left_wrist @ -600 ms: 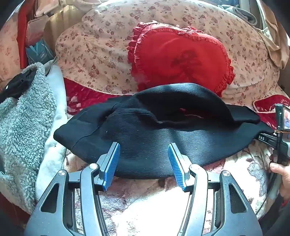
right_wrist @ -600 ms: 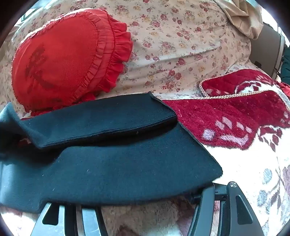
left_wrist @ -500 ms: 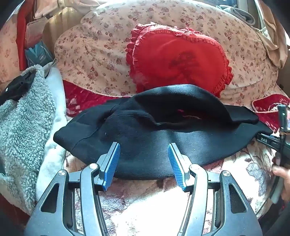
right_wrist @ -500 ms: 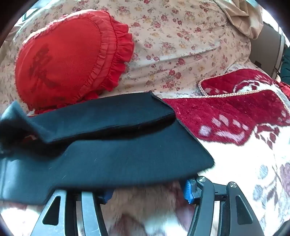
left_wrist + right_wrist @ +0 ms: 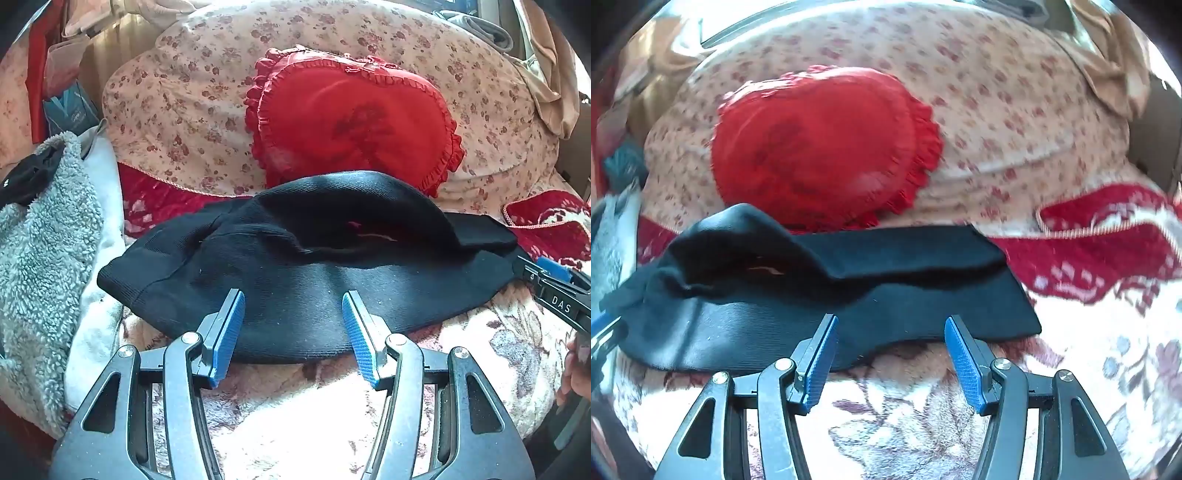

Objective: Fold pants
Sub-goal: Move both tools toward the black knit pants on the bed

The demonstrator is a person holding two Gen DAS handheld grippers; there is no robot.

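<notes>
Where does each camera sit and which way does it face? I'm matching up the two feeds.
Left wrist: rides the left claw, facing the pants and the heart pillow; the right claw enters at right.
Right wrist: rides the right claw, above the pants' right end; own open fingers show.
Shared: pants, pillow, floral bedding.

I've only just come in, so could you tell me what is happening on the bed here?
A person is folding black pants with a pair of handheld tongs in each hand. The pants lie across a floral blanket, one leg doubled loosely over the other, in front of a red heart-shaped pillow. Both the left tongs and the right tongs are open at the near edge of the fabric, gripping nothing. The fold looks unfinished.
</notes>
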